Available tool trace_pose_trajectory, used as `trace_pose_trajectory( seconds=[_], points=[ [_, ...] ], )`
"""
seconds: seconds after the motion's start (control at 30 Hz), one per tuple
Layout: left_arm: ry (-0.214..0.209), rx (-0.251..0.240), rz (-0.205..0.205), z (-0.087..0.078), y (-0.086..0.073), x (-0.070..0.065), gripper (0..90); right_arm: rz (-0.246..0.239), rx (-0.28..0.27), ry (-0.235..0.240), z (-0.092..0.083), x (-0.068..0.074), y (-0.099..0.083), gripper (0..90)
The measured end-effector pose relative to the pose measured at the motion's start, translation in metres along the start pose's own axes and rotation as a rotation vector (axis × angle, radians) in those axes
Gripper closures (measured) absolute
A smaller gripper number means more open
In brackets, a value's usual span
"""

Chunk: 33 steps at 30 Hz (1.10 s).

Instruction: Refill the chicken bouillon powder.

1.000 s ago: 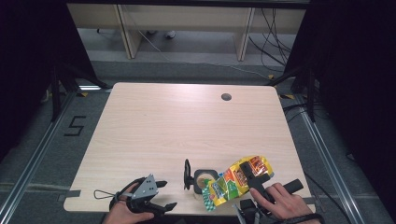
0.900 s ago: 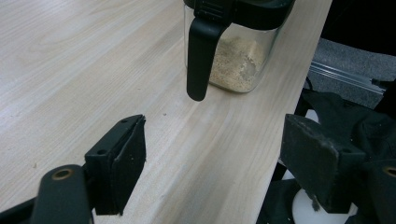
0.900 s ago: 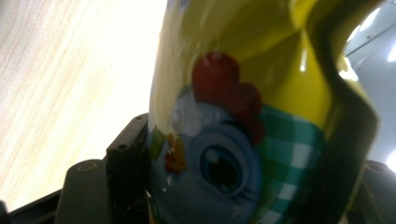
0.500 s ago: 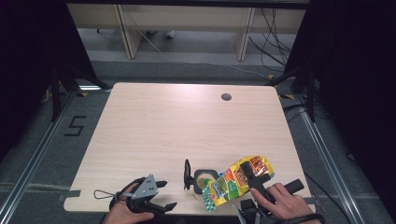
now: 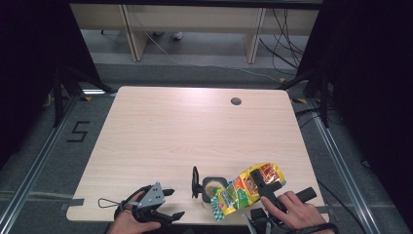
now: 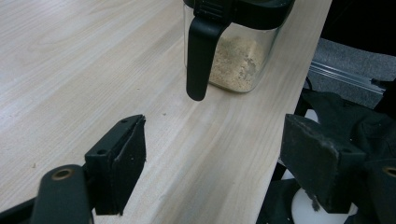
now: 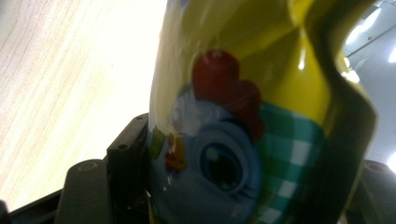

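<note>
**Bag over jar: pouring step, right claw gripping, left claw idle**

Item 1, snack bag (image 5: 246,189): yellow foil, printed; we find it clamped in the right claw (image 5: 263,187) and tilted, its lower end (image 5: 220,204) over the mouth of the jar. We judge the step in hand to be emptying the bag into the jar.

Item 2, jar (image 5: 212,187): clear, with a black handle, standing near the front edge of the bench (image 5: 185,131), its lid (image 5: 195,181) flipped up at its left. It is part-filled with pale crumbs (image 6: 236,63).

Item 3, left claw (image 5: 168,204): released, nothing between its pads, resting low on the bench left of the jar and apart from it.

Next move, in our judgement: keep the bag mouth centred over the jar opening and tip further; the left claw could steady the jar by its handle (image 6: 201,56).

View notes: the left claw view gives us the crumb level and the handle; the high view gives us the bag-to-jar alignment. The right claw view gives us the bag's cartoon chicken print (image 7: 219,158) pressed against the left pad (image 7: 128,149)
</note>
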<state>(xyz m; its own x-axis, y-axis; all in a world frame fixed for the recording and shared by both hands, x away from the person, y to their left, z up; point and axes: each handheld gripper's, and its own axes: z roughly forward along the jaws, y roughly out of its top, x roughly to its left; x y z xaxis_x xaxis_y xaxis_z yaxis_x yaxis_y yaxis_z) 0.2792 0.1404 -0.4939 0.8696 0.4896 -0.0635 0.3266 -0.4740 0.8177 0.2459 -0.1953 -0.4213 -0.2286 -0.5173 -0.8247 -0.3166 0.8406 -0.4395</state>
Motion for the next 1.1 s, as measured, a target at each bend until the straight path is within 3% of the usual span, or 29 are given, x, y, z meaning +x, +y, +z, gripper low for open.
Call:
trace_pose_trajectory(
  seconds=[0.13, 0.2, 1.1],
  points=[
    [-0.003, -0.002, -0.003, 0.0002, 0.0000, -0.0004, 22.2, 0.004, -0.001, 0.001, 0.0001, -0.0001, -0.0001, 31.6],
    [0.000, 0.001, 0.002, 0.0000, 0.0000, 0.0001, 22.2, 0.027, 0.014, 0.003, -0.0010, 0.0015, -0.0004, 31.6],
    [-0.008, -0.006, -0.004, 0.0003, -0.0001, -0.0002, 22.3, 0.008, 0.002, 0.002, -0.0010, -0.0003, -0.0009, 31.6]
  ],
)
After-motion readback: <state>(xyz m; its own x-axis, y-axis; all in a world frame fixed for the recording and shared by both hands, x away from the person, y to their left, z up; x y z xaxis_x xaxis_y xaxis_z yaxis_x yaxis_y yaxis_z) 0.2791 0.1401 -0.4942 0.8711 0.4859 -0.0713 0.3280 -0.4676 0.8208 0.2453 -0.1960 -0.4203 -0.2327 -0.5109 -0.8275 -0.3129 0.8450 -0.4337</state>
